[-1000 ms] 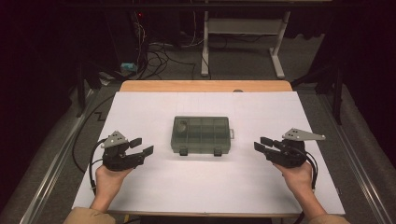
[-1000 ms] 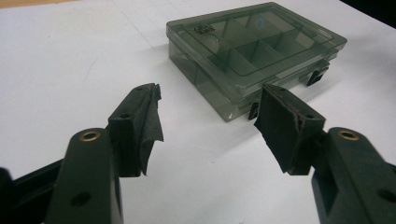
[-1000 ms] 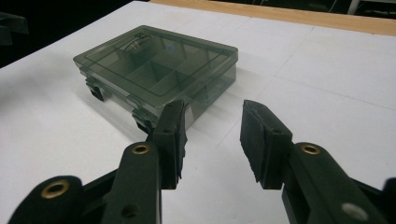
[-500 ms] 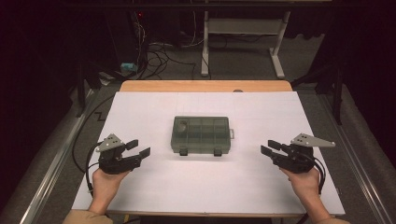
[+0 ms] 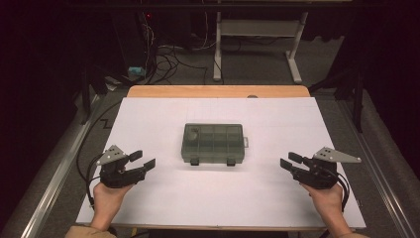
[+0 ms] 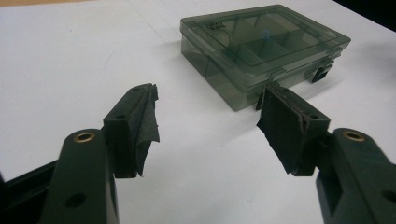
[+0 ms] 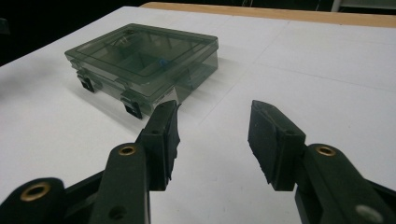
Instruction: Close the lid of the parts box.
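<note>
A smoky, see-through compartment box [image 5: 213, 143] lies shut in the middle of the white table sheet [image 5: 213, 198], two black latches on its near side. My left gripper [image 5: 142, 159] rests low at the left, a person's hand around it, jaws open and empty, pointing toward the box [image 6: 261, 51]. At the right, my right gripper [image 5: 290, 161] is held the same way, open with nothing between its pads [image 7: 167, 135], well apart from the box [image 7: 142, 58]. A small blue item shows faintly inside one compartment.
The white sheet covers a wooden table whose far edge [image 5: 218, 91] is bare. Beyond it stand a white desk frame [image 5: 257, 39] and tangled cables [image 5: 166, 54] on the floor. Metal rails run along both table sides.
Both hands have drawn back toward the near edge of the table, away from the box. The jaws stayed open and the box has not moved.
</note>
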A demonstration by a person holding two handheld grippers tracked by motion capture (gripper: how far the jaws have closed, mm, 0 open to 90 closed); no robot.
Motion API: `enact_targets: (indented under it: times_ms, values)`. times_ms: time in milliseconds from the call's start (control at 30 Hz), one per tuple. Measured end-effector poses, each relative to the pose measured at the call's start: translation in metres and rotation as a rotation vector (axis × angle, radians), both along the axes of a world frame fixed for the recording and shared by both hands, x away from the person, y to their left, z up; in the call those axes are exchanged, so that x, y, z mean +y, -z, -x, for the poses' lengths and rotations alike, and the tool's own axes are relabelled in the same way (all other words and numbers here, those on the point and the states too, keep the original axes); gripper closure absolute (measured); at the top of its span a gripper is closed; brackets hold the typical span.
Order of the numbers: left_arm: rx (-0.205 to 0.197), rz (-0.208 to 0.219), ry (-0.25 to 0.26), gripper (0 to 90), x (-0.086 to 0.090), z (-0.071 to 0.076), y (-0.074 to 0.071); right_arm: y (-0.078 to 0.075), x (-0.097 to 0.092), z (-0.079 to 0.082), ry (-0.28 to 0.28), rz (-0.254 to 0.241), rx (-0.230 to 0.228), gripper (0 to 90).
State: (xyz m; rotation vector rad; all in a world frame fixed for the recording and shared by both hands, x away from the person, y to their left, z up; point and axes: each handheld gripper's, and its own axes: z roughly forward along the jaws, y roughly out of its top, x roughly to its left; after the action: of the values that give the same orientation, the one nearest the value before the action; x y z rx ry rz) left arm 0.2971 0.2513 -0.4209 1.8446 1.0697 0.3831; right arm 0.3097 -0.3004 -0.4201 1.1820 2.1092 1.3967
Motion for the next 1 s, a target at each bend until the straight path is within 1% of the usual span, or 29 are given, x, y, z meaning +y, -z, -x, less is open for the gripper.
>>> enact_targets:
  times_ms: [200, 433, 1000]
  values:
    - [0.002, 0.008, -0.005, 36.7, 0.003, 0.005, 0.003, 0.004, -0.003, 0.004, 0.004, -0.003, -0.002, 52.4]
    - [0.000, 0.021, -0.025, 35.7, 0.009, 0.010, 0.007, 0.006, -0.007, 0.009, 0.014, -0.004, -0.005, 50.9]
    - [-0.005, 0.018, -0.045, 33.9, 0.014, 0.017, 0.015, 0.016, -0.020, 0.017, 0.053, -0.003, -0.006, 47.4]
